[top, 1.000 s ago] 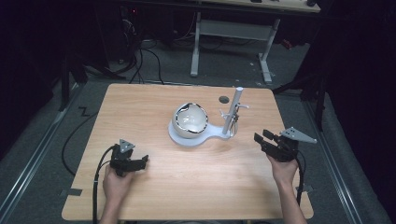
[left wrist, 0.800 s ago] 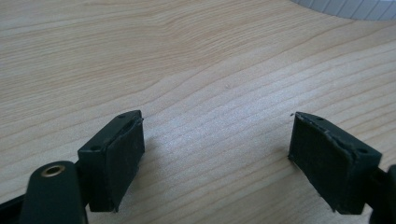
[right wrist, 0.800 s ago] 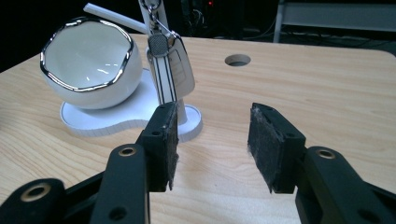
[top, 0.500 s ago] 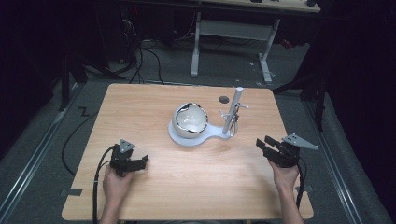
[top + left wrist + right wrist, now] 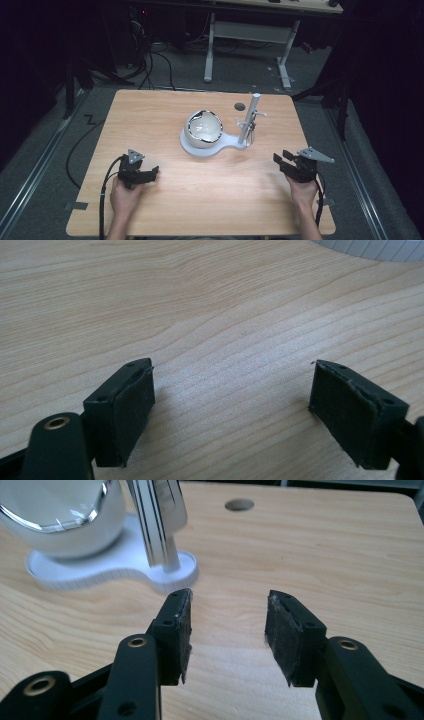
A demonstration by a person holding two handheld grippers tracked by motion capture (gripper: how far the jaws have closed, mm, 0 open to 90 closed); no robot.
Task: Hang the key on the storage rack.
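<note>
While I hold both low over the table [image 5: 165, 210], left gripper [image 5: 232, 390] gapes wide, right gripper [image 5: 227, 625] sits parted, facing what looks like a bowl [image 5: 203, 128] on its white stand [image 5: 220, 146].

Both hands rest low, left tongs [image 5: 150, 173] gaping wide, right tongs [image 5: 281, 159] parted.

Table [image 5: 165, 115] lit bright from overhead, room around it near black. My right gripper view: glare streak on the shiny bowl [image 5: 60, 515], bowl and post [image 5: 155, 525] soft, out of focus. My jaws sharp, short dark shadows under them. High view slightly soft, grainy.
</note>
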